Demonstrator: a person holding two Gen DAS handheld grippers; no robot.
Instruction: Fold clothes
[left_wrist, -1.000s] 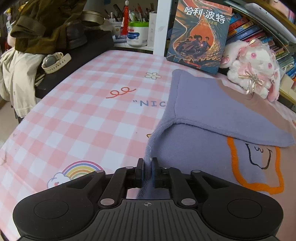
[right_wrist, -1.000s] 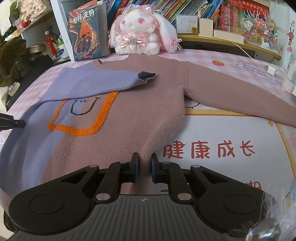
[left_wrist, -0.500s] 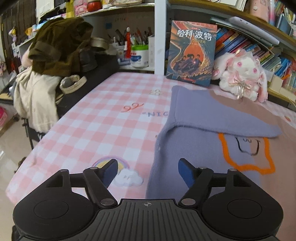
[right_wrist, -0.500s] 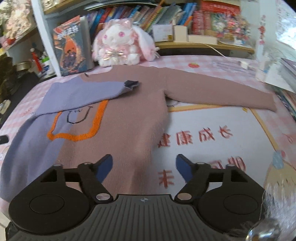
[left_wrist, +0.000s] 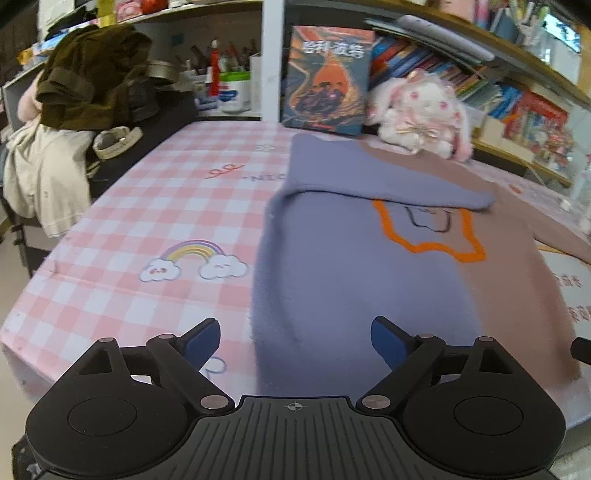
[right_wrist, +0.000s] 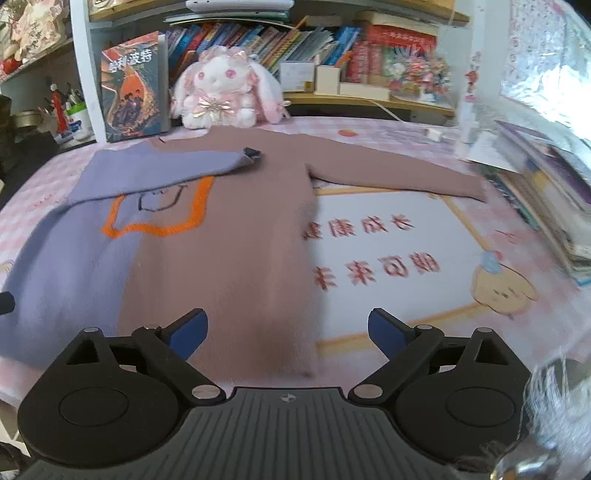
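My sweater (right_wrist: 229, 236) lies flat on the checked tablecloth (left_wrist: 147, 206), its hem near the front edge; bare cloth opens to the left, a printed mat (right_wrist: 399, 258) to the right. The knit is soft, purple and brown with an orange outline; the purple sleeve (left_wrist: 369, 181) is folded across the chest, the brown sleeve (right_wrist: 399, 177) stretched out. My left gripper (left_wrist: 295, 339) and right gripper (right_wrist: 288, 330) both gape wide, holding nothing, seemingly just above the hem.
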